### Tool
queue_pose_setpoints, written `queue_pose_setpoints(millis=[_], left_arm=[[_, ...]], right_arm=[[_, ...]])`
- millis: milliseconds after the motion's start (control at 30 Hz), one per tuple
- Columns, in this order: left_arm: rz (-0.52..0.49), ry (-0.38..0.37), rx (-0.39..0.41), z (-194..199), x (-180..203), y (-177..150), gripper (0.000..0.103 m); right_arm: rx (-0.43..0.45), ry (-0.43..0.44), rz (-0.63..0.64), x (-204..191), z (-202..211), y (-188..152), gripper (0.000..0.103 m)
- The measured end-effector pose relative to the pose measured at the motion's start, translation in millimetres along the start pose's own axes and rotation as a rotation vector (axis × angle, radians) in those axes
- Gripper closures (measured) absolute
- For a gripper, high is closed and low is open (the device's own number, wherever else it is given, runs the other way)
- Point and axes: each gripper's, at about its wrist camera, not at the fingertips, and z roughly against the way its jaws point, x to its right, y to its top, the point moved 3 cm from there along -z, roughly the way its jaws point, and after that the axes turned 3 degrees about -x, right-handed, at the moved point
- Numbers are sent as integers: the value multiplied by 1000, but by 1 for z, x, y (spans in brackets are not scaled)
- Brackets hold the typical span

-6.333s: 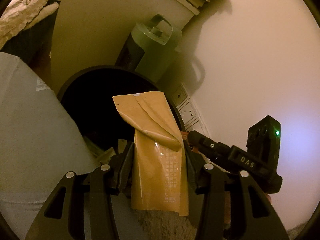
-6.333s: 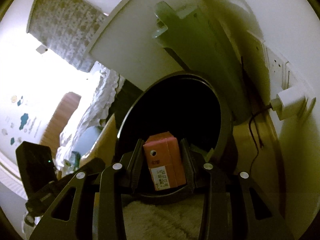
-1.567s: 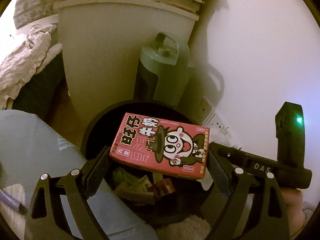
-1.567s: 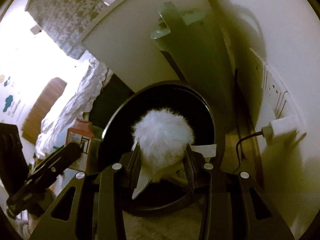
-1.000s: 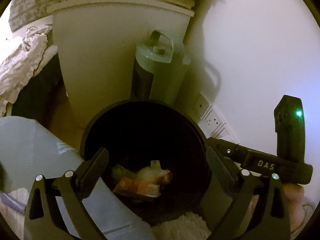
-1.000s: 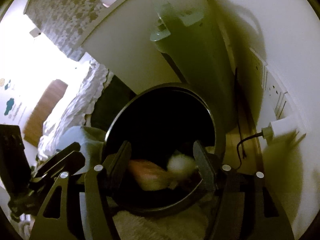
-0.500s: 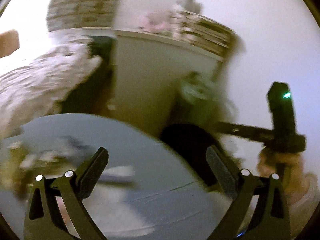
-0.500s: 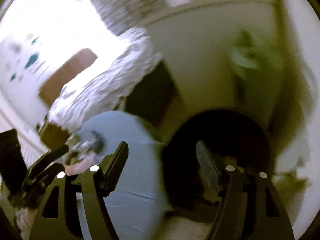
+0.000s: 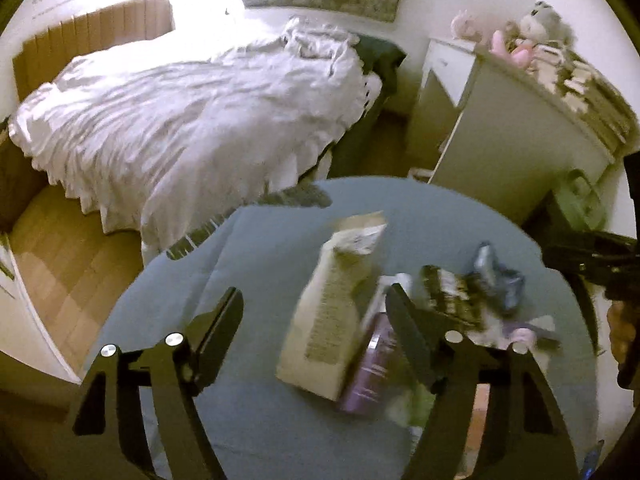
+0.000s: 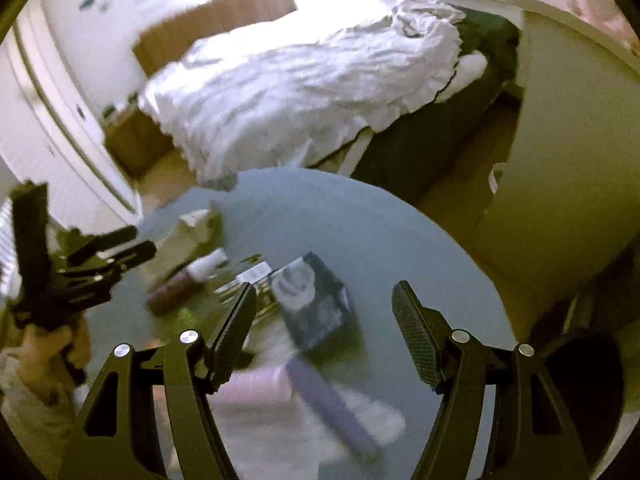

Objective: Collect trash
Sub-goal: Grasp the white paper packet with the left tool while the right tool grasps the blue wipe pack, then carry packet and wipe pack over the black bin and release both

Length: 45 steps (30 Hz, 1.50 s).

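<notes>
Trash lies on a round grey-blue table (image 9: 280,432). In the left wrist view a tan paper bag (image 9: 332,308) lies flat, with a purple tube (image 9: 370,368) beside it and a dark printed wrapper (image 9: 452,296) to its right. My left gripper (image 9: 314,320) is open and empty above the bag. In the right wrist view a dark blue box (image 10: 314,306) and a purple stick (image 10: 332,404) lie on the table (image 10: 380,240). My right gripper (image 10: 324,320) is open and empty above the box. The black bin (image 10: 584,376) shows at the right edge.
A bed with a rumpled white duvet (image 9: 192,104) stands behind the table. A white cabinet (image 9: 508,148) topped with books and plush toys stands at the right. The other gripper (image 10: 80,276) shows at the left of the right wrist view. The floor (image 9: 68,264) is wood.
Both grippers dropped their items into the black bin, opened, and swung left from the bin to over the table with the trash.
</notes>
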Motion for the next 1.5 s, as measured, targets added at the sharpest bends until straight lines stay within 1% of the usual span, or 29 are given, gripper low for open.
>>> queue_pose_setpoints(millis=[100,167,233,267,333,400,433,567,600,633,733,833,1000,1033,1167,1200,1333,1433,1500], left_arm=[[-19,-26,-17,-19,3,4,37],[-21,-32,-31,-23,-6,3,49],[-8,-38,-46,-33,-7,4,57],[-6,-32,-44,-35,-6,3,63],[5,-20,-26,-38,-10,5,70],[28,-25,-17,-38,-12,5,75],[41,-31,-16,-37,-13,5,78],[87,-59,24,-17,-16,0,78],[89,-69,37,-10,-15,0,79],[88,-81,49,-2,-12,-2,84],[64,-118,90,21,2,-4,84],[-9,-147,146,49,30,-7,84],[-44,-205,178,76,62,-12,84],[-57,-218,183,81,73,-12,84],[-123,-266,190,95,115,-15,84],[-143,-301,184,96,131,-14,84],[-231,-372,173,94,189,-15,84],[-278,-446,156,86,236,-18,84],[-295,-481,136,78,263,-20,84]], right_arm=[[-33,-18,35,-8,-29,4,33],[-55,-38,58,-13,-45,2,33],[-72,-39,63,-16,-58,1,33],[-78,-37,61,-17,-64,1,33],[-80,-34,59,-17,-71,-1,33],[-82,-39,59,-15,-77,-2,41],[-86,-43,61,-15,-79,-3,41],[-61,-33,52,-13,-74,-4,45],[-53,-20,37,-11,-69,-5,45],[-35,3,13,-8,-60,-5,46],[8,41,-19,-1,-29,-6,46],[60,104,-67,11,11,-11,46],[161,172,-151,36,78,-37,46],[196,175,-173,45,96,-48,46],[286,158,-250,73,137,-82,46],[312,142,-274,82,148,-93,46],[366,120,-370,115,175,-128,46],[396,85,-438,142,188,-151,46],[408,65,-483,160,193,-166,46]])
